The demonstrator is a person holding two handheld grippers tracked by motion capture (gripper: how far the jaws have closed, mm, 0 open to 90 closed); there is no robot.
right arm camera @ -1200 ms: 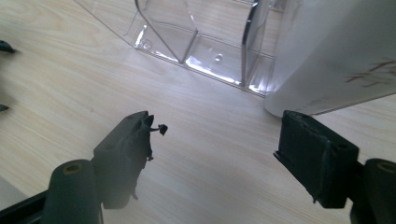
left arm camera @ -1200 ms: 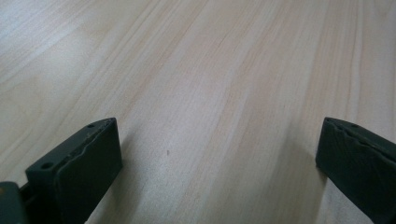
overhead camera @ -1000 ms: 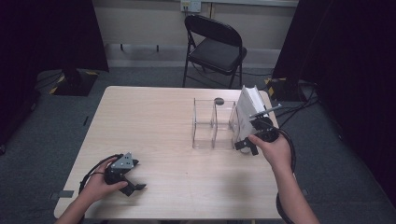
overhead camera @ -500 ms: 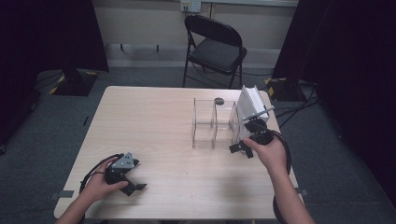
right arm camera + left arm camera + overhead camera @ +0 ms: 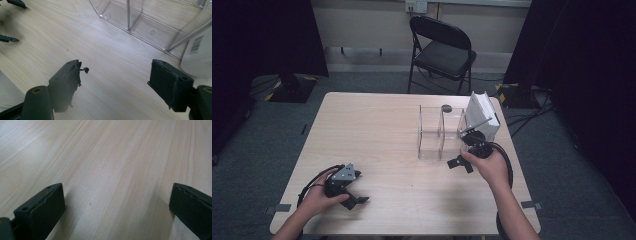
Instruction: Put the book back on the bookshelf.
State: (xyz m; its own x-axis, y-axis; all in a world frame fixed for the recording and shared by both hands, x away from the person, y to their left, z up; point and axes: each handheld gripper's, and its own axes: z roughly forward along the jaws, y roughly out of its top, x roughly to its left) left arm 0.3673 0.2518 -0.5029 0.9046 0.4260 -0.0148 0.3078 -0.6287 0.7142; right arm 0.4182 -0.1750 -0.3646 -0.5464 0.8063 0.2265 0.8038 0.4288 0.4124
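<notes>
- The right gripper is held low over the table, just in front of the clear box; its fingers are spread wide and nothing is gripped between them.
- In the right gripper view, bare wood is seen between the two fingers, with the clear box ahead and apart from them.
- The clear box is seen standing on the far right part of the table, split by a thin wall into compartments.
- A white package is seen tilted against the right side of the box, touching it; in the right gripper view its barcode is shown just beyond the right finger.
- A small dark round thing is seen lying on the table behind the box.
- The left gripper is rested on the near left part of the table, well apart from the box, in the person's left hand.
- Its fingers are released, wide apart, with plain table between them.
- A black folding chair is seen beyond the table.
</notes>
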